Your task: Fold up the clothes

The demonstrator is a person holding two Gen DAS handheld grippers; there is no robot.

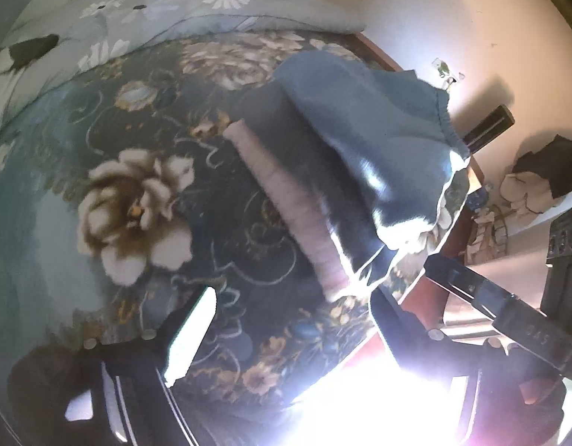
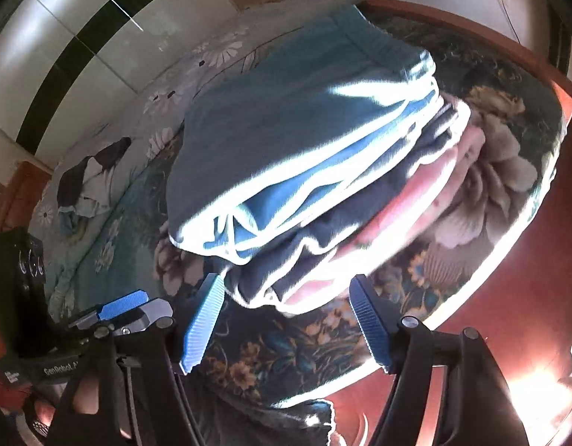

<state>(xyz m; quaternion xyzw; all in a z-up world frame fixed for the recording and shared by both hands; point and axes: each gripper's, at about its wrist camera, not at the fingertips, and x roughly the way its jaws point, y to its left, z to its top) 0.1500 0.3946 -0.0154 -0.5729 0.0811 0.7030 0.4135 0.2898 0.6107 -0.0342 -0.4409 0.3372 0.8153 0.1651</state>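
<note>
A stack of folded clothes lies on the floral bed blanket [image 1: 111, 200] near the bed's edge. On top is a blue garment [image 2: 286, 126], under it a dark navy one [image 2: 323, 230], and a pink one [image 2: 408, 200] at the bottom. In the left wrist view the blue garment [image 1: 371, 137] lies over the dark one, with the pink fold [image 1: 286, 204] along its side. My right gripper [image 2: 289, 319] is open and empty, just in front of the stack. My left gripper [image 1: 289, 330] is open and empty, short of the stack. The left gripper also shows in the right wrist view [image 2: 126, 312].
A grey daisy-print quilt [image 1: 144, 15] lies along the far side of the bed, with dark and white clothes [image 2: 89, 182] on it. The red wooden bed frame [image 2: 509, 297] runs along the near edge. More clothes [image 1: 539, 182] are piled by the wall. Strong glare washes out the floor.
</note>
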